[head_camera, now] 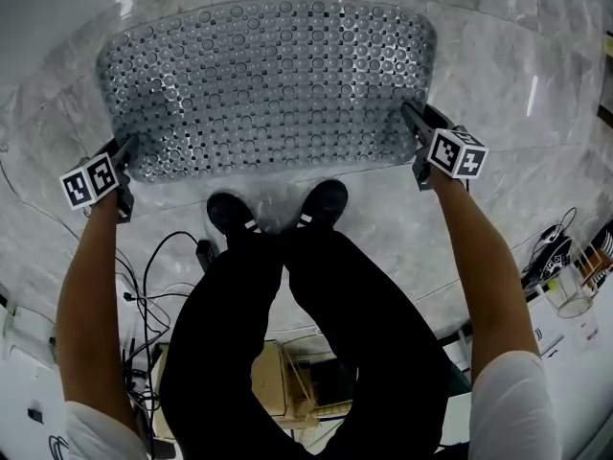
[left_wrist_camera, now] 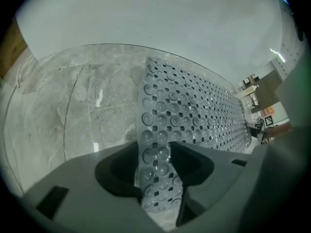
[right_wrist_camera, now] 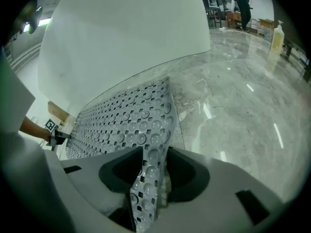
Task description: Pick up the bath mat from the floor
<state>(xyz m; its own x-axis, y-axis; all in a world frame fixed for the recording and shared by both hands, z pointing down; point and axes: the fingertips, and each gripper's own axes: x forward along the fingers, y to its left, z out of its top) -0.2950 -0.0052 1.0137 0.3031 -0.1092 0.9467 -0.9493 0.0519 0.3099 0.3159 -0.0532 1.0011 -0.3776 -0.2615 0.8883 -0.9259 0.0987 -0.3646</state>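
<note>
A grey translucent bath mat [head_camera: 268, 84] studded with suction cups lies on the marble floor in front of the person's feet. My left gripper [head_camera: 124, 148] is at the mat's near left corner, my right gripper [head_camera: 412, 115] at its near right corner. In the left gripper view the mat's edge [left_wrist_camera: 156, 149] stands up between the jaws of the left gripper [left_wrist_camera: 158, 178], which press on it. In the right gripper view the mat's corner [right_wrist_camera: 150, 169] bends up, pinched between the jaws of the right gripper [right_wrist_camera: 150, 181]. The rest of the mat [right_wrist_camera: 116, 120] lies flat.
The person's two black shoes [head_camera: 230, 211] [head_camera: 324, 199] stand just behind the mat's near edge. Cables [head_camera: 158, 257] and a cardboard box [head_camera: 278, 381] lie behind the legs. A white curved wall [right_wrist_camera: 126, 33] rises beyond the mat. A bottle [right_wrist_camera: 277, 35] stands far off on the floor.
</note>
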